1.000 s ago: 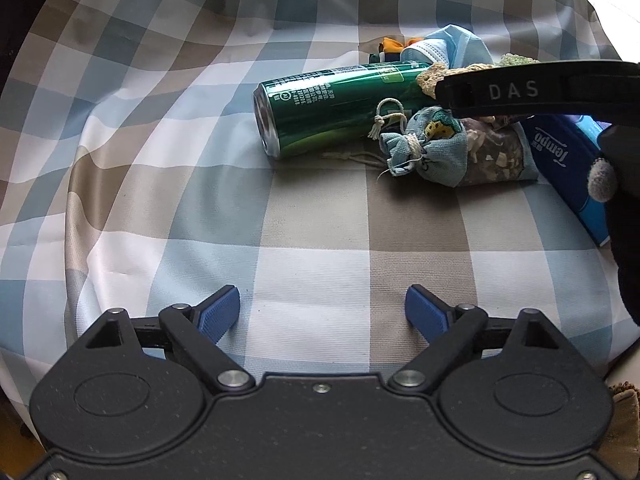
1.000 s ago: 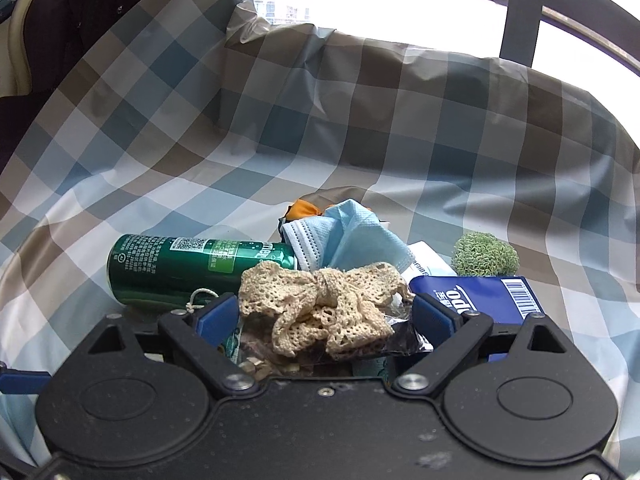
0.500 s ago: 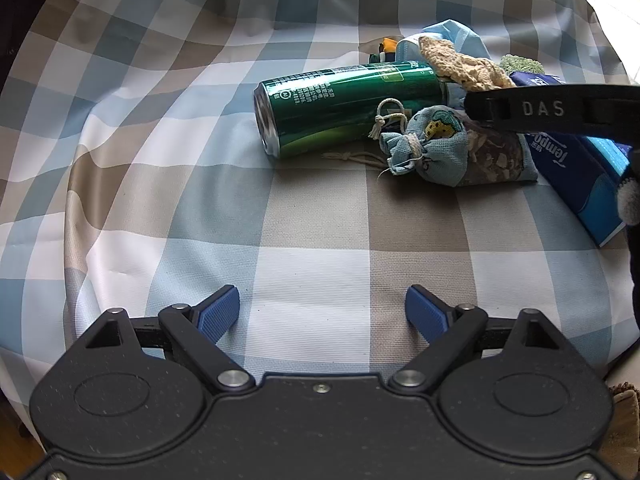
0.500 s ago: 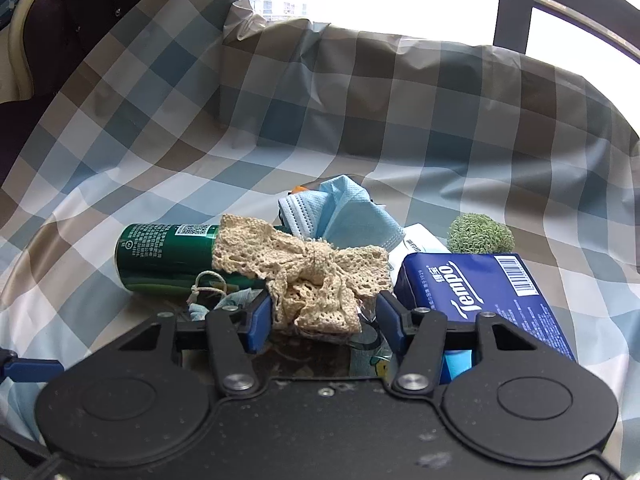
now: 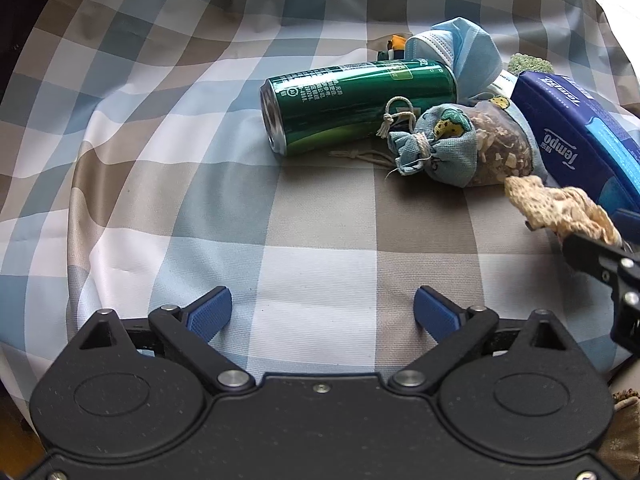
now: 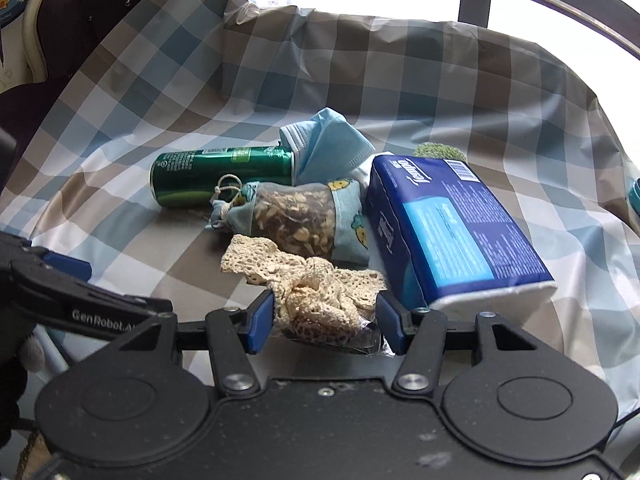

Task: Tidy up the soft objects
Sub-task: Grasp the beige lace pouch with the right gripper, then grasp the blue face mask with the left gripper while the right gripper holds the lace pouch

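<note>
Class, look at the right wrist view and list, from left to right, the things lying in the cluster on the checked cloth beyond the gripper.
Green can → drawstring sachet → blue tissue pack. The face mask and the green scrubber sit behind these and overlap them, so they are left out.

A wide bare stretch of the checked cloth point(image 5: 312, 240) lies open ahead of the left gripper point(image 5: 322, 312), while farther back the lying green can point(image 5: 352, 104), the drawstring sachet point(image 5: 460, 144), the face mask point(image 5: 460, 48) and the Tempo tissue pack point(image 6: 452, 228) crowd together, touching, leaving no gap between them.
</note>
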`<state>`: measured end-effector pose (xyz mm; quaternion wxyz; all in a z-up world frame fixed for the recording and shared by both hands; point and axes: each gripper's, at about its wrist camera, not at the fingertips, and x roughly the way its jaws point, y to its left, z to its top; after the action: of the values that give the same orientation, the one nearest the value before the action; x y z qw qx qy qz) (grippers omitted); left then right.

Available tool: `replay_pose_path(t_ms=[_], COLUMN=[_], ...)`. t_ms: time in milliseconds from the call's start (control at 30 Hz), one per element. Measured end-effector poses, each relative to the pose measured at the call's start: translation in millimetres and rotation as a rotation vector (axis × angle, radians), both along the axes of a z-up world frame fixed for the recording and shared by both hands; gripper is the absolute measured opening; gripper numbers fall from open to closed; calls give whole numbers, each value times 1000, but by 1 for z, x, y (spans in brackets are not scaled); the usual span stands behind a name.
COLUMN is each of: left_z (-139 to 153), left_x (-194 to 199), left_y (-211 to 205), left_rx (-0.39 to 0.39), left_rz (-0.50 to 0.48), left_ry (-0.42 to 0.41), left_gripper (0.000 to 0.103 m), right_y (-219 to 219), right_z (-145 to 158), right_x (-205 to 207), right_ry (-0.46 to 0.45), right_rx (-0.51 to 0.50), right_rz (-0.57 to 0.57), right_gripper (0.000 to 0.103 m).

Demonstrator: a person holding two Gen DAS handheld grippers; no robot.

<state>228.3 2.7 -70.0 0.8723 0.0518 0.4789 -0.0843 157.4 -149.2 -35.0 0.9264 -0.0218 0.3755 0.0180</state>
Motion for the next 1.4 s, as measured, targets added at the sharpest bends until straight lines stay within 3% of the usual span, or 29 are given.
replay_pose_path(t_ms=[267, 533, 700, 800, 900, 1000, 1400], left_z=[5, 47, 60, 64, 69, 73, 66], left_x=[0, 13, 30, 39, 47, 60, 125], left_y=[-3, -7, -22, -34, -50, -64, -111], left_rx=[17, 0, 5, -4, 8, 19, -62], left_rz=[-2, -26, -49, -75, -107, -124, -79], left_ry=[-11, -102, -127, -125, -142, -150, -105], left_gripper=[91, 91, 91, 91, 91, 91, 92], right_y=[-11, -10, -6, -5, -5, -8, -10], right_z=[-13, -12, -17, -22, -27, -28, -29], right_x=[-19, -16, -11, -8, -6, -5, -7], right_ry=[41, 11, 7, 5, 23, 21, 16], right_rx=[47, 94, 109, 99, 89, 97, 102], right_rz=[-49, -66, -71, -80, -93, -103, -100], right_gripper=[56, 83, 91, 90, 72, 66, 67])
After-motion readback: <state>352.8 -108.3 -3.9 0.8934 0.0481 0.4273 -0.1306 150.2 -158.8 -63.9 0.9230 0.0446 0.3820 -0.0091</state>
